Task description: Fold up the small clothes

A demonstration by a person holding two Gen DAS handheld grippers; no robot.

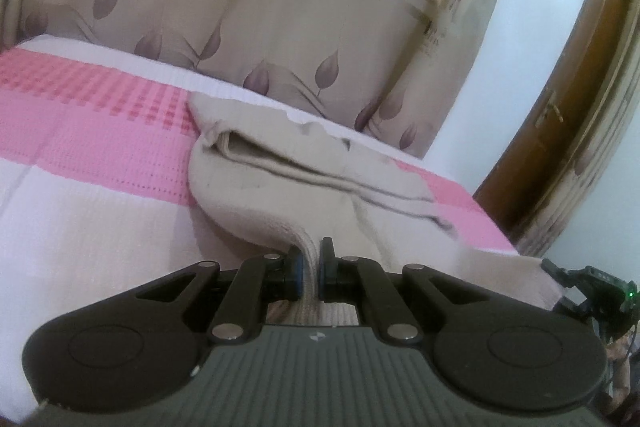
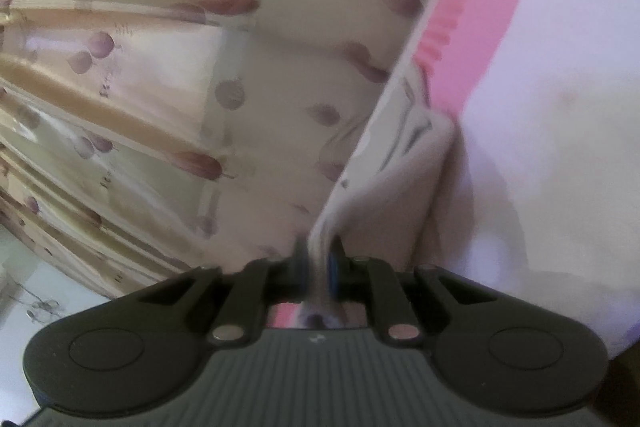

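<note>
Progress check on the folding: beige garment sits on the bed, across the pink band of the bedspread, and it looks partly folded already, since there are stacked layers with a doubled edge showing along its top. So I'd call it somewhere in the middle, at least one fold in, at least one more to go

Left gripper is pinched tight on the near edge of the garment, ribbed fabric squeezed between the blue pads and lifting off the bed a bit. Right gripper is clamped down too, with a strip of the same pale cloth running up out of the jaws; that view is blurry and tilted hard, so I can't tell which corner it has

My guess is the next bit is carrying the held edge over the garment toward the far side of the bed, then laying it flat

Room-wise: left of the garment the bed is open. Right of it the bed edge is close, then a white wall and a wooden door. Behind it the patterned curtain hangs just past the far edge, so a long throw could slide the cloth off the back
</note>
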